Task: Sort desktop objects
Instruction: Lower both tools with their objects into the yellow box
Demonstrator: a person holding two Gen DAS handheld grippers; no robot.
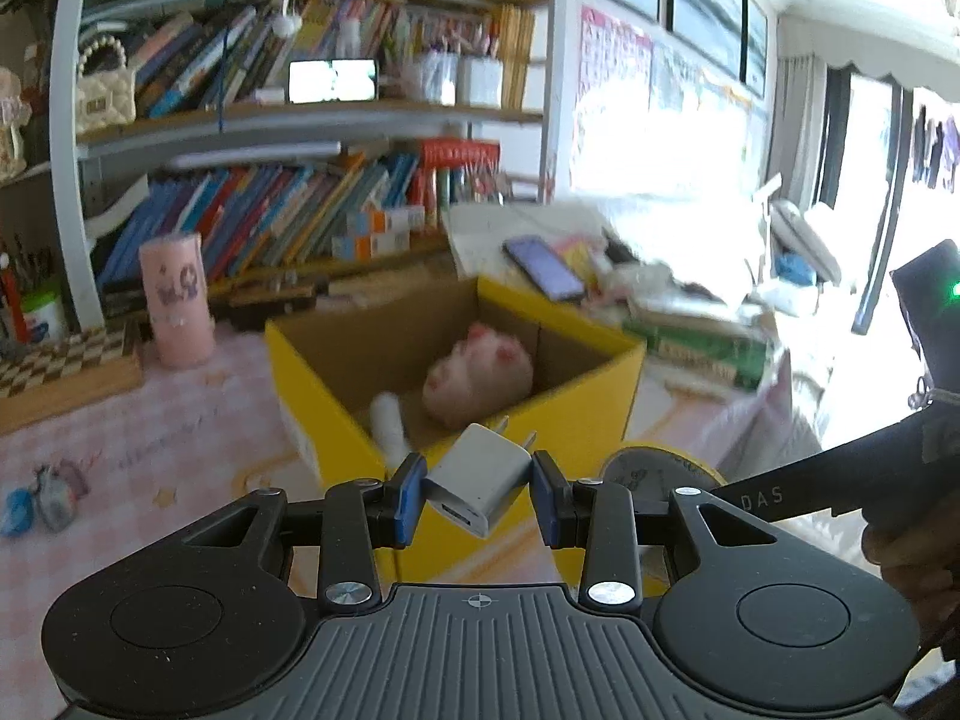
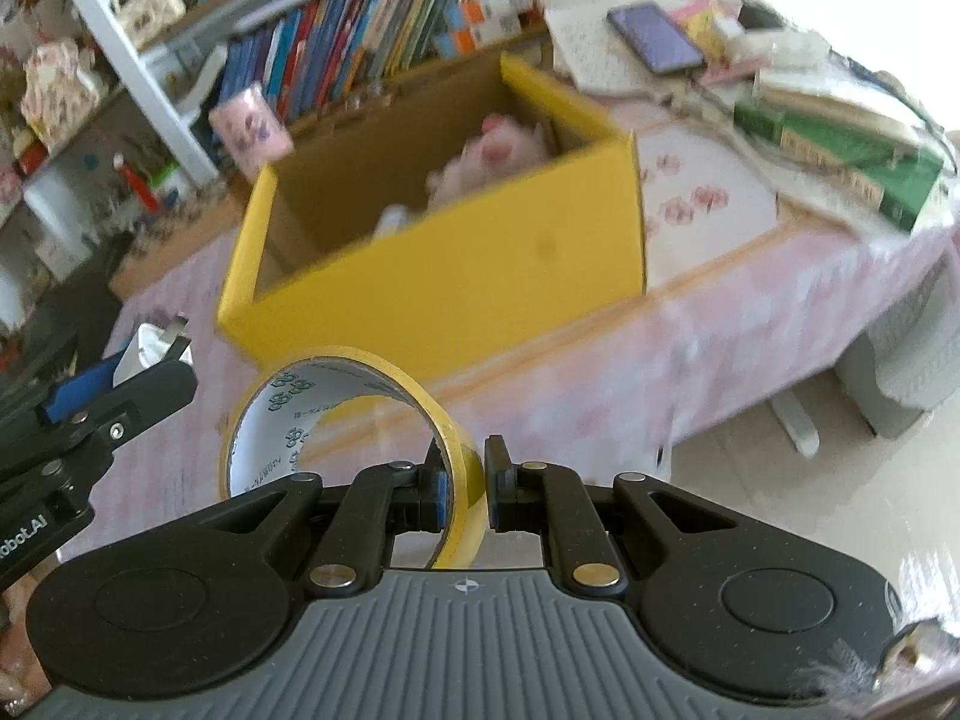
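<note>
My left gripper [image 1: 477, 489] is shut on a white USB wall charger [image 1: 480, 477], tilted with its prongs pointing up toward the box. Just beyond it stands an open yellow cardboard box [image 1: 600, 387] with a pink plush toy [image 1: 477, 375] and a small white object [image 1: 387, 423] inside. My right gripper [image 2: 467, 483] is shut on the wall of a yellow tape roll [image 2: 354, 414], held in front of the yellow box [image 2: 456, 288]. The left gripper [image 2: 129, 381] with the charger [image 2: 141, 354] shows at the right wrist view's left edge.
A pink cylinder [image 1: 177, 300] stands left of the box on the pink tablecloth [image 1: 168, 438]. Small blue and grey items [image 1: 39, 501] lie at far left. A phone [image 1: 543, 269], papers and green books [image 1: 699, 345] pile up at right. Bookshelves [image 1: 288, 210] rise behind.
</note>
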